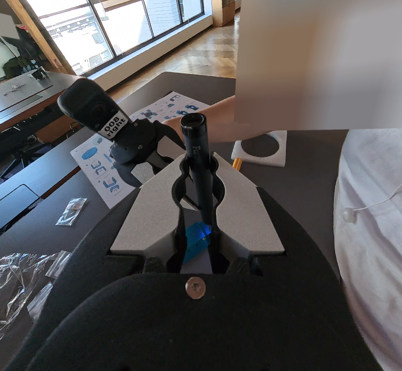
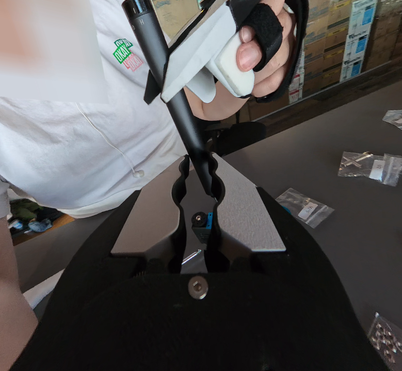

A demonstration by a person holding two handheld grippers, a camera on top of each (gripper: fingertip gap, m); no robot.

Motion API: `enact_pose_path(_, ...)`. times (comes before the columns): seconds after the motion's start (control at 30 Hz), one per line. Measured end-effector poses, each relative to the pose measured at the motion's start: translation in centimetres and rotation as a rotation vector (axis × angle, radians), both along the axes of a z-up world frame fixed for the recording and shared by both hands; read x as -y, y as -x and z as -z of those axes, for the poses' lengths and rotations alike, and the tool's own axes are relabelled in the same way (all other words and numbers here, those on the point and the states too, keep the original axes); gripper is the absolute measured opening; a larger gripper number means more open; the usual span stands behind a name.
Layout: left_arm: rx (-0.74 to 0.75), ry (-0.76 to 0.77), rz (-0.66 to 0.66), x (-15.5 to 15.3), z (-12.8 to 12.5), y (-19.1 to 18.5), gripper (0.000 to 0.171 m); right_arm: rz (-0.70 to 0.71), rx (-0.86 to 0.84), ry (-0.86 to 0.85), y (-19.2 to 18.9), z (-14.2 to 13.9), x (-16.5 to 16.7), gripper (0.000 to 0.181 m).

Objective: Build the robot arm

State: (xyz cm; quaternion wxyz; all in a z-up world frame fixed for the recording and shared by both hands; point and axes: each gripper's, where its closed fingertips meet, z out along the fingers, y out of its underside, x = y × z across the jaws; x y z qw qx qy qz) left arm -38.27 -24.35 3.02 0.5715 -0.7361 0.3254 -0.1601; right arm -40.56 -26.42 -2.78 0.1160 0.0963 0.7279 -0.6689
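So we've got the left gripper (image 1: pixel 199 160) clamped on an electric screwdriver (image 1: pixel 196 165), its tip on the blue bracket (image 1: pixel 195 238); right gripper (image 2: pixel 199 160) is narrow around that bracket's servo (image 2: pixel 201 226).

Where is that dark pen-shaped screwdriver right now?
The screwdriver stands nearly upright, clamped in the left tool, in the left wrist view. Its tip meets a small blue part on the dark table, with the right tool close beside it.
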Motion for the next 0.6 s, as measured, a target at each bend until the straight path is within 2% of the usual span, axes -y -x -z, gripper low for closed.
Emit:
enact_pose_path(0.17, 0.003, 0.026, -0.017, -1.0, -0.1, 1.0, 0.016, 0.179, -0.002, 0.028, 0.9, -2.0, -0.8, 0.026)
enact_pose_path(0.23, -0.009, 0.032, -0.004, -1.2, -0.1, 1.1, 0.016, 0.308, -0.014, -0.019, 1.3, -2.2, -1.2, 0.032)
enact_pose_path(0.3, 0.003, 0.033, 0.026, -0.9, -0.3, 1.1, 0.016, 0.498, 0.017, -0.096, 2.0, -1.5, -1.9, 0.041)
enact_pose_path(0.37, 0.015, 0.024, 0.028, -0.6, -0.3, 1.5, 0.016, 0.769, 0.065, -0.182, 2.9, -0.4, -3.2, 0.054)
enact_pose_path(0.43, 0.012, 0.000, -0.003, -0.4, -0.4, 2.5, 0.016, 1.018, 0.096, -0.174, 2.8, 0.1, -3.7, 0.058)
enact_pose_path(0.5, 0.026, -0.038, -0.041, -0.1, -0.9, 3.7, 0.016, 1.201, 0.096, -0.194, 2.1, 1.1, -3.1, 0.063)
enact_pose_path(0.53, 0.043, -0.063, -0.062, 0.1, -1.3, 4.3, 0.016, 1.304, 0.111, -0.227, 1.9, 2.2, -3.1, 0.065)
enact_pose_path(0.6, 0.098, -0.100, -0.114, 0.6, -2.3, 6.1, 0.016, 1.422, 0.172, -0.326, 1.6, 5.1, -2.1, 0.068)
